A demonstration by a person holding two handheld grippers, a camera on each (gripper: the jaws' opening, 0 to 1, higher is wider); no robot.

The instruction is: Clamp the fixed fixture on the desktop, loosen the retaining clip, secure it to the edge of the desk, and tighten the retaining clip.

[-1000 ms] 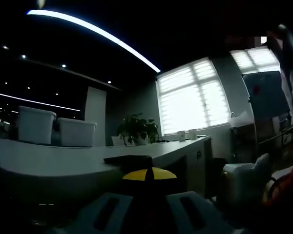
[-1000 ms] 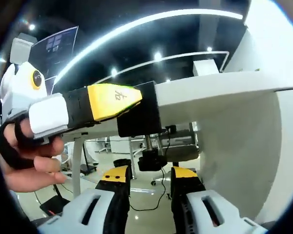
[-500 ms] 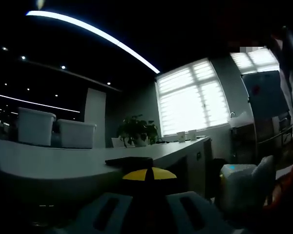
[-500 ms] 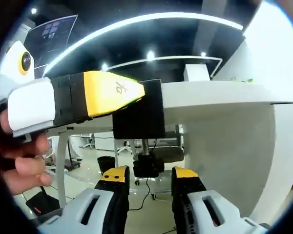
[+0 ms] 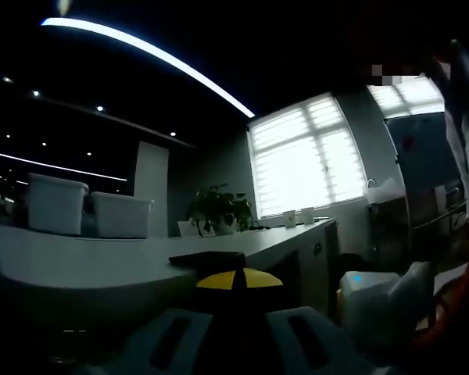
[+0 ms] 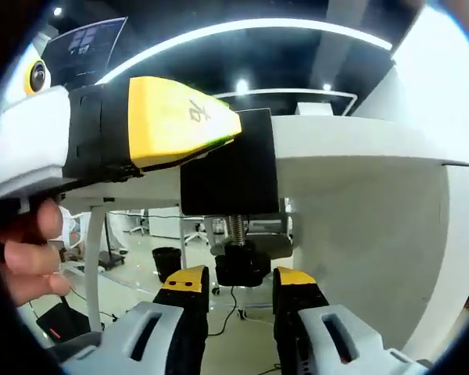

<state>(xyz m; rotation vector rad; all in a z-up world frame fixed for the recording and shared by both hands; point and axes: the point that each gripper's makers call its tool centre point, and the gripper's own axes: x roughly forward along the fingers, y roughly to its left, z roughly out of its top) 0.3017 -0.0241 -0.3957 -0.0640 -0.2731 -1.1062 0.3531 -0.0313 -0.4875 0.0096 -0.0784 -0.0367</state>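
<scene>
The black clamp fixture (image 6: 228,176) sits on the edge of the white desk (image 6: 359,137). My left gripper (image 6: 227,133) reaches in from the left, a hand (image 6: 23,258) on its handle, its yellow jaws shut on the fixture's block. Under the block hang a threaded screw (image 6: 236,228) and a black knob (image 6: 242,266). My right gripper (image 6: 239,280) is open, its yellow-tipped jaws standing on either side of the knob. In the left gripper view the left gripper (image 5: 239,279) has its jaw tips closed against the fixture's flat black top plate (image 5: 207,256) on the desk (image 5: 78,258).
Two white bins (image 5: 56,201), a potted plant (image 5: 219,207) and cups (image 5: 297,216) stand on the desk before a bright window (image 5: 309,160). Below the desk are a white side panel (image 6: 375,250), a desk leg (image 6: 94,258) and floor cables (image 6: 219,328).
The right gripper has come up closer under the fixture, so the knob now lies between its jaws. The left gripper's hold is unchanged.
</scene>
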